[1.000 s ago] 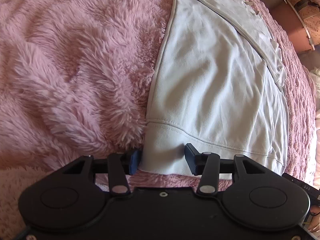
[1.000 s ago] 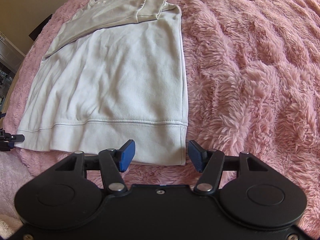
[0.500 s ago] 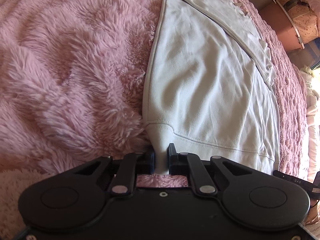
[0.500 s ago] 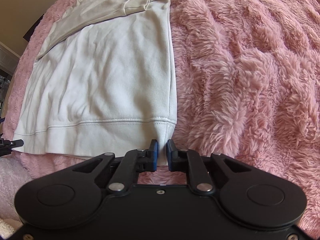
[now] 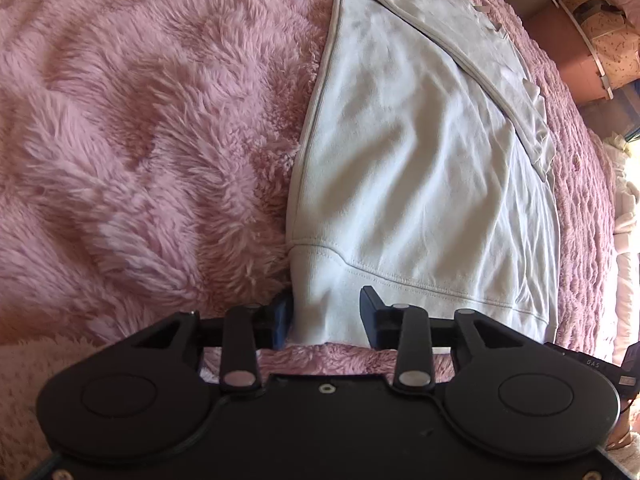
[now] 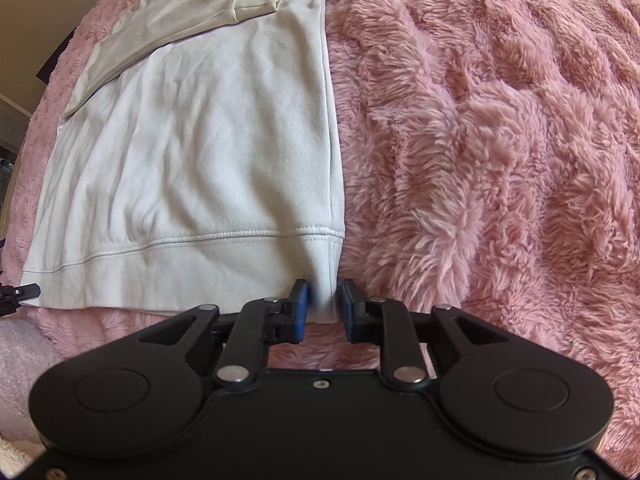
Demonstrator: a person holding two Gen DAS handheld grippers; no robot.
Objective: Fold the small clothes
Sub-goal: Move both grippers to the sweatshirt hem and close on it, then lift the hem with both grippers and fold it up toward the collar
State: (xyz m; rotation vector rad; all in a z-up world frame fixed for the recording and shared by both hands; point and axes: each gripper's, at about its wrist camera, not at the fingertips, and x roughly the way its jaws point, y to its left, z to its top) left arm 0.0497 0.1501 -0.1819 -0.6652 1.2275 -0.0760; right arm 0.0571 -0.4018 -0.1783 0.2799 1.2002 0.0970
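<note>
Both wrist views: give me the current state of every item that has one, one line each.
White sweatshirt: lying flat on the blanket, sleeves folded across the upper body, hem nearest the cameras.
Left gripper: jaws opening, left hem corner between them, bunched.
Right gripper: jaws opening, right hem corner between them.
Pink fluffy blanket: spread under the sweatshirt.

You had 1 white sweatshirt [image 5: 420,168], 1 pink furry blanket [image 5: 140,140], 2 grippers: left [image 5: 326,316], right [image 6: 323,306].
</note>
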